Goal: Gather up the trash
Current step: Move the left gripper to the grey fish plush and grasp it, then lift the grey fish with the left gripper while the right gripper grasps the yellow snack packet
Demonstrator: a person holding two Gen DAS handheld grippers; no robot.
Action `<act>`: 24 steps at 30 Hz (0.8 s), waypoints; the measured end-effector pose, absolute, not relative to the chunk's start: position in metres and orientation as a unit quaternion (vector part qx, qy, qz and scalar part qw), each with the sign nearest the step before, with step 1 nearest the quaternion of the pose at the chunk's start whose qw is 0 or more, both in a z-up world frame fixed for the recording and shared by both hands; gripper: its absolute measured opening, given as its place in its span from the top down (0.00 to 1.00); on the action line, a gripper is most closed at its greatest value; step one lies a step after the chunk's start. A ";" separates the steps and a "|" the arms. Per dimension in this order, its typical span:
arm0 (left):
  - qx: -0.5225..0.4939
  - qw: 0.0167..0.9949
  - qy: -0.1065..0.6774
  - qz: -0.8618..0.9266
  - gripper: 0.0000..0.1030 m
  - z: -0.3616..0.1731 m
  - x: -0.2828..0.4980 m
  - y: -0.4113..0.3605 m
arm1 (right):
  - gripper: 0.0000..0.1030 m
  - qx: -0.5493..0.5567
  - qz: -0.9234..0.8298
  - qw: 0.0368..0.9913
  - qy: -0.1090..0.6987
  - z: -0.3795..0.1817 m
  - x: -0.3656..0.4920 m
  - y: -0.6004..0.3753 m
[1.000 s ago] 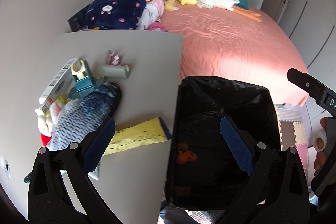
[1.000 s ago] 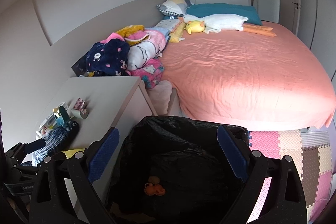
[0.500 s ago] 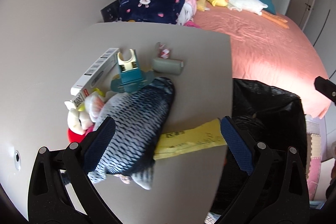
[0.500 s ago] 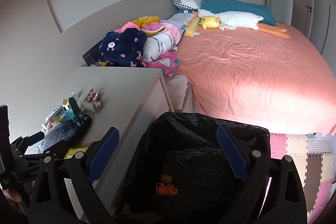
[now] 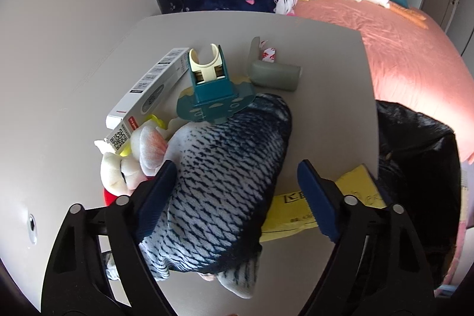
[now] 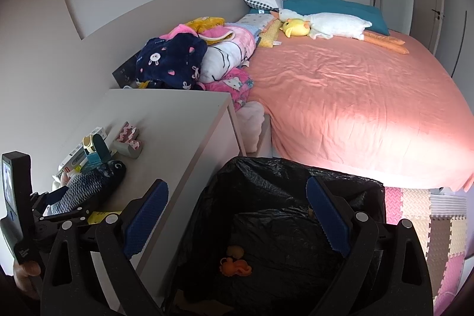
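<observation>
Bedroom desk [image 5: 326, 79] cluttered; left gripper [image 5: 234, 197] jaws closing astride fish plush [image 5: 225, 173]; right gripper [image 6: 237, 215] jaws apart, empty, over bin bag [image 6: 266, 197].

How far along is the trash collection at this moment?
Early. Done: orange scraps lie in the black-lined bin. In hand: the left tool is closing around the plush fish on the nightstand, pads not yet pressing. Left: the yellow packet under the fish. The right tool hangs open over the bin.

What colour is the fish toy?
Blue and white scale pattern on the fish toy; left wrist view shows it best.
</observation>
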State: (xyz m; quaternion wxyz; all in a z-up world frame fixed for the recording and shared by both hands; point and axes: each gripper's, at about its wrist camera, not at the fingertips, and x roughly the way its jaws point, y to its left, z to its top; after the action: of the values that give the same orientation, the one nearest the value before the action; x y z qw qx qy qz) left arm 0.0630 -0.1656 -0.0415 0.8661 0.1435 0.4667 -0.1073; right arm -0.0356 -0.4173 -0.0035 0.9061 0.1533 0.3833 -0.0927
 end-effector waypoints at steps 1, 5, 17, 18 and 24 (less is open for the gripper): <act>0.150 0.867 0.464 -0.103 0.27 -0.044 0.062 -0.165 | 0.09 0.153 -0.092 0.906 0.384 -0.004 -0.035 -0.416; 0.156 0.871 0.457 -0.092 0.51 -0.048 0.062 -0.160 | 0.09 0.151 -0.087 0.905 0.387 -0.006 -0.034 -0.412; 0.079 0.899 0.406 -0.142 0.74 -0.008 0.041 -0.137 | 0.09 0.151 -0.080 0.906 0.386 -0.006 -0.033 -0.408; 0.075 0.903 0.398 -0.145 0.74 -0.001 0.039 -0.136 | 0.09 0.152 -0.078 0.906 0.386 -0.006 -0.033 -0.408; 0.061 0.912 0.378 -0.149 0.74 0.032 0.033 -0.128 | 0.09 0.149 -0.059 0.909 0.385 -0.003 -0.027 -0.400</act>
State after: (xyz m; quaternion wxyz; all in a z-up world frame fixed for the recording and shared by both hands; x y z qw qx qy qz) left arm 0.0334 -0.1282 0.0316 0.9117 0.0607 0.3779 -0.1494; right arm -0.0275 -0.4004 -0.0032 0.9088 0.1494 0.3851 -0.0587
